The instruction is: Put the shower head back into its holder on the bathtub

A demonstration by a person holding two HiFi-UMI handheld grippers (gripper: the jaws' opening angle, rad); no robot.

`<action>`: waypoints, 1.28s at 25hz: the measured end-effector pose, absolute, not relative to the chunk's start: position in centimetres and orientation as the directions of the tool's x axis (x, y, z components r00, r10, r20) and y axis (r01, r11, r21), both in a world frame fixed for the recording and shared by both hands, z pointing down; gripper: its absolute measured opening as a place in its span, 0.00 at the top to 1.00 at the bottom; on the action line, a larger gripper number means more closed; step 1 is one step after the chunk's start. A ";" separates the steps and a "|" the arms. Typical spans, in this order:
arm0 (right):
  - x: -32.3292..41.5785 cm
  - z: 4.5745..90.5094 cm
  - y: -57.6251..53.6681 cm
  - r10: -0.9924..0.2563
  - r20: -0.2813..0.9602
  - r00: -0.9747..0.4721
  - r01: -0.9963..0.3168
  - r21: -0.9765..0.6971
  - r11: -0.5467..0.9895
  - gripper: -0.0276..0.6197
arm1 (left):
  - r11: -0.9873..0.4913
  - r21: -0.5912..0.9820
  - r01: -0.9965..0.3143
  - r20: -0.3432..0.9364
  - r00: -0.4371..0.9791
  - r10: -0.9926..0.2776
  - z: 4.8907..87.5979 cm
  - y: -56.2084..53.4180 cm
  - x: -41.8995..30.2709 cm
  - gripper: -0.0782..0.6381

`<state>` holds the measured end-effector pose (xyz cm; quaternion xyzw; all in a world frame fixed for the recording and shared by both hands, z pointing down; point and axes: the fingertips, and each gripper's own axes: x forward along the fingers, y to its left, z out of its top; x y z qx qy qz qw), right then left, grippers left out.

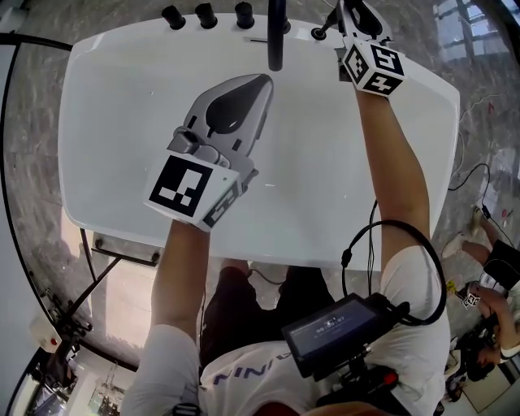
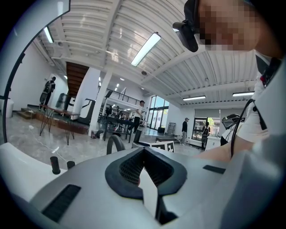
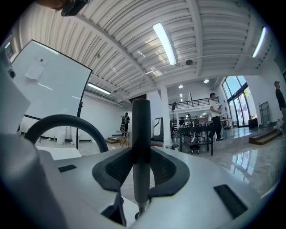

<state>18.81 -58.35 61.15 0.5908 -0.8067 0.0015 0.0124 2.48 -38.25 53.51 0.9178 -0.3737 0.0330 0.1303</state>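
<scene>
The shower head is a dark, slim rod (image 3: 141, 143) that stands upright between the pads of my right gripper (image 3: 141, 176), which is shut on it. Its metal lower end (image 3: 140, 209) hangs close over the tub rim. In the head view, the right gripper (image 1: 335, 26) is at the white bathtub's (image 1: 122, 122) far rim, right of the black faucet spout (image 1: 276, 36), and the rod's black end (image 1: 322, 32) pokes out beside it. My left gripper (image 1: 262, 85) hovers over the tub's middle, jaws together and empty. I cannot make out the holder.
Three black knobs (image 1: 205, 14) line the far rim, left of the spout. The curved faucet (image 3: 67, 125) arches just left of the held rod. A dark frame and cables (image 1: 106, 260) lie by the tub's near side. People (image 2: 140, 117) stand far off in the hall.
</scene>
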 end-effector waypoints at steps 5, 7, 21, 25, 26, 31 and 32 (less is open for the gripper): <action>18.8 63.6 -59.8 -0.953 0.042 -0.301 -0.954 -0.013 0.301 0.77 | -0.687 0.206 -0.696 0.152 0.717 -0.681 54.0 -38.5 2.1 0.87; 19.0 64.6 -59.9 -0.953 0.049 -0.300 -0.954 -0.024 0.299 0.77 | -0.686 0.212 -0.696 0.150 0.717 -0.681 54.3 -38.3 1.9 0.87; 19.3 70.0 -60.7 -0.948 0.104 -0.300 -0.954 -0.058 0.296 0.77 | -0.673 0.237 -0.701 0.162 0.712 -0.684 57.3 -37.3 -0.1 0.87; 19.5 70.9 -61.0 -0.949 0.105 -0.296 -0.954 -0.078 0.289 0.77 | -0.682 0.234 -0.693 0.160 0.719 -0.676 57.9 -37.3 0.2 0.87; 19.6 71.1 -61.2 -0.950 0.104 -0.294 -0.955 -0.081 0.286 0.77 | -0.685 0.233 -0.690 0.158 0.722 -0.674 58.1 -37.4 0.2 0.87; 19.3 71.8 -62.0 -0.951 0.102 -0.291 -0.955 -0.087 0.283 0.77 | -0.698 0.229 -0.679 0.160 0.733 -0.661 58.9 -37.4 0.0 0.87; 19.2 71.7 -62.0 -0.951 0.103 -0.292 -0.955 -0.083 0.284 0.77 | -0.698 0.230 -0.678 0.160 0.734 -0.660 59.0 -37.3 -0.1 0.87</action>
